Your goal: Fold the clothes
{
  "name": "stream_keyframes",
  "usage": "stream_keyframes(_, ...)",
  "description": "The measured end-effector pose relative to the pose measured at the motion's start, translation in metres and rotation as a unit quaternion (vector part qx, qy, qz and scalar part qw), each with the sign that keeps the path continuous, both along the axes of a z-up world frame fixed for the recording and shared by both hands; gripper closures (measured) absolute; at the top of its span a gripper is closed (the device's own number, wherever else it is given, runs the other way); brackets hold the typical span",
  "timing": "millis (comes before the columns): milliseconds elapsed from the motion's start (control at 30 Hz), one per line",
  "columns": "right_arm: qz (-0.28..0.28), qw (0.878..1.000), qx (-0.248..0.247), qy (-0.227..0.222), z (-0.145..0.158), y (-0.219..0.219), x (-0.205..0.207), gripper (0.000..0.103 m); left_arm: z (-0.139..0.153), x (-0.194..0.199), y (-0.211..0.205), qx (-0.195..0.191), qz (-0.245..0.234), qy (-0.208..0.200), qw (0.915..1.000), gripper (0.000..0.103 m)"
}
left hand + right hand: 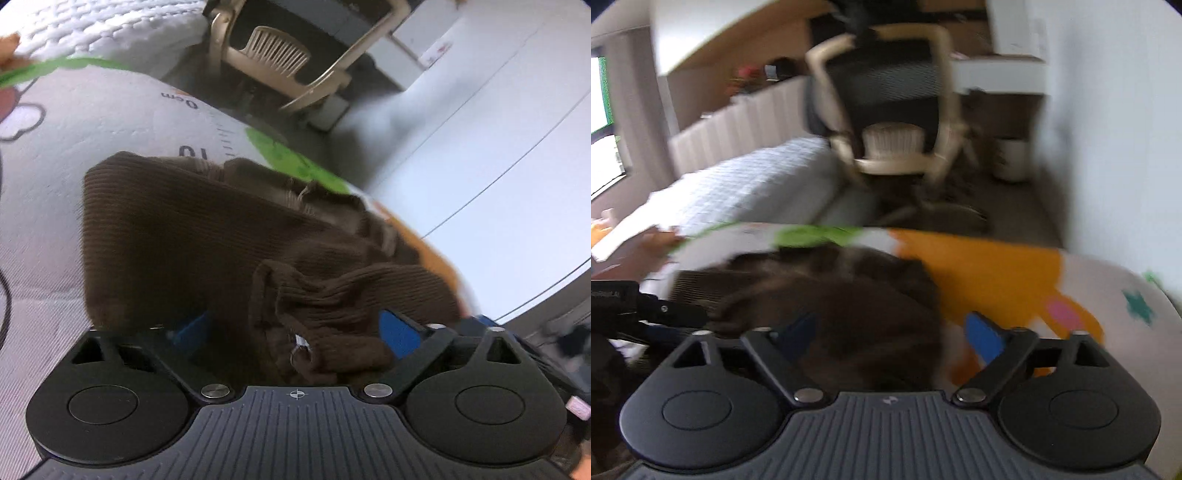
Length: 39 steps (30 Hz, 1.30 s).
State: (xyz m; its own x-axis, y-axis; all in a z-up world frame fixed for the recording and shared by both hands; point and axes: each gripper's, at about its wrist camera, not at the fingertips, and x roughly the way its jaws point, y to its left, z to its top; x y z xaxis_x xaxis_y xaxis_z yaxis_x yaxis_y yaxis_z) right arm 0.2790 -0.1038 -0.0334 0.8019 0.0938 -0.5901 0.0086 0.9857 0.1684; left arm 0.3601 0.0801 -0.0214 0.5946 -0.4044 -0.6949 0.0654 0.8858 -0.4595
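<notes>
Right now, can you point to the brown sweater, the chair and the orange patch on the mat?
brown sweater [177, 236], left wrist view, flat ribbed part.
chair [277, 48], left wrist view, slatted part.
orange patch [990, 273], right wrist view, its middle.

The left gripper's left pad is mostly hidden behind the brown knit, whose near folds are bunched between the jaws. In the right wrist view, knit, mat and chair ahead are smeared by blur.

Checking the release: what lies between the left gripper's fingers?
In the left wrist view, bunched brown knit garment lies between the left gripper's spread jaws; pad contact isn't visible.
</notes>
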Motion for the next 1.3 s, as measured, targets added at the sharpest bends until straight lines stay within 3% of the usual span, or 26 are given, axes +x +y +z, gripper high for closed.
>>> stream_keyframes(33, -0.009, 1.0, -0.007, 0.003, -0.003, 0.0, -0.002, 0.0, 0.001, 0.0, -0.01, 0.028, -0.004, -0.01, 0.9995, 0.022)
stream_keyframes(67, -0.015, 1.0, -0.017, 0.006, -0.006, 0.0, -0.004, 0.0, 0.002, -0.001, -0.018, 0.054, -0.011, -0.021, 0.9983, 0.037)
stream_keyframes(100, -0.017, 0.999, -0.03, 0.01, -0.006, 0.003, -0.004, 0.0, 0.003, -0.004, -0.026, 0.073, -0.023, -0.032, 0.9966, 0.063)
stream_keyframes(200, -0.011, 0.997, -0.081, 0.017, -0.002, 0.023, -0.002, 0.0, 0.011, -0.011, -0.035, 0.116, -0.038, -0.069, 0.9901, 0.085)
stream_keyframes(267, 0.004, 0.995, -0.103, 0.004, 0.006, 0.036, -0.005, 0.0, 0.022, -0.016, -0.03, 0.13, -0.031, -0.098, 0.9861, 0.086)
stream_keyframes(433, 0.048, 0.992, -0.106, -0.044, 0.023, 0.059, -0.008, 0.0, 0.04, -0.017, 0.006, 0.166, 0.011, -0.13, 0.9775, 0.086)
stream_keyframes(533, 0.06, 0.992, -0.106, -0.021, 0.011, 0.073, 0.009, 0.0, 0.025, -0.016, 0.022, 0.182, 0.022, -0.099, 0.9781, 0.084)
stream_keyframes(633, 0.063, 0.992, -0.108, 0.033, -0.012, 0.082, 0.031, 0.0, 0.007, -0.021, 0.032, 0.194, 0.021, -0.074, 0.978, 0.07)
stream_keyframes(733, 0.062, 0.991, -0.081, 0.089, -0.033, 0.078, 0.044, 0.0, 0.006, -0.026, 0.038, 0.192, 0.011, -0.077, 0.9784, 0.054)
stream_keyframes(800, 0.053, 0.993, -0.049, 0.095, -0.036, 0.072, 0.046, 0.0, 0.009, -0.026, 0.044, 0.186, 0.006, -0.078, 0.9794, 0.033)
stream_keyframes(867, 0.056, 0.992, -0.055, 0.098, -0.036, 0.073, 0.048, 0.0, 0.011, -0.025, 0.05, 0.178, 0.011, -0.075, 0.981, 0.027)
stream_keyframes(1067, 0.087, 0.987, -0.068, 0.116, -0.033, 0.075, 0.053, 0.0, 0.004, -0.013, 0.052, 0.188, 0.028, -0.051, 0.9804, 0.027)
stream_keyframes(1133, 0.088, 0.988, -0.078, 0.1, -0.021, 0.073, 0.051, 0.0, 0.001, -0.012, 0.05, 0.192, 0.025, -0.051, 0.9797, 0.027)
stream_keyframes(1233, 0.067, 0.991, -0.111, 0.022, 0.002, 0.073, 0.045, 0.0, -0.002, -0.01, 0.048, 0.197, 0.021, -0.049, 0.979, 0.027)
stream_keyframes(1300, 0.049, 0.991, -0.128, 0.008, 0.01, 0.075, 0.053, 0.0, -0.004, -0.008, 0.049, 0.194, 0.022, -0.047, 0.9796, 0.025)
